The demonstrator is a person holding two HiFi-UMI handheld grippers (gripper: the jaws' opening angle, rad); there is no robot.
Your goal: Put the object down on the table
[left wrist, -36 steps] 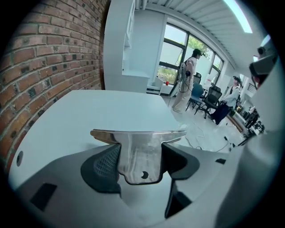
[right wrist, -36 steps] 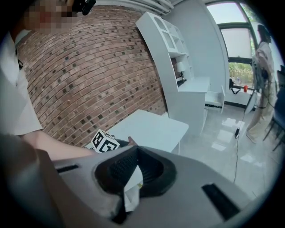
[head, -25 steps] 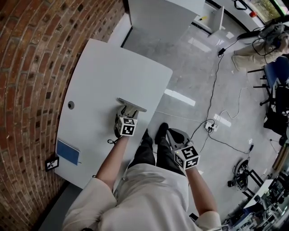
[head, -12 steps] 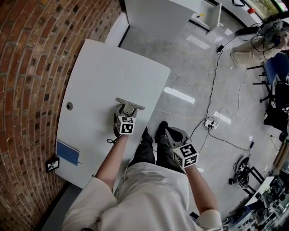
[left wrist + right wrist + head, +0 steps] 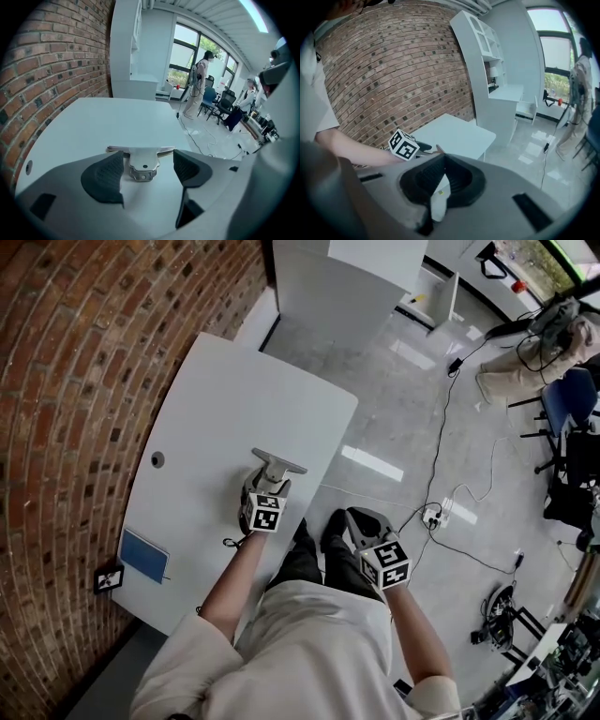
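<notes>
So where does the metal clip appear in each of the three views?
Head view: the metal clip lies on the white table, just ahead of the left gripper, near the centre.
Left gripper view: lower centre, between that gripper's opening jaws.
Right gripper view: not clearly visible; too small to tell.
Shared landmark: the white table beside the brick wall.

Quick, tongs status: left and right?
Left tongs: opening, pads clear of the silver T-shaped metal clip lying between them on the white table.
Right tongs: closed, empty.
</notes>
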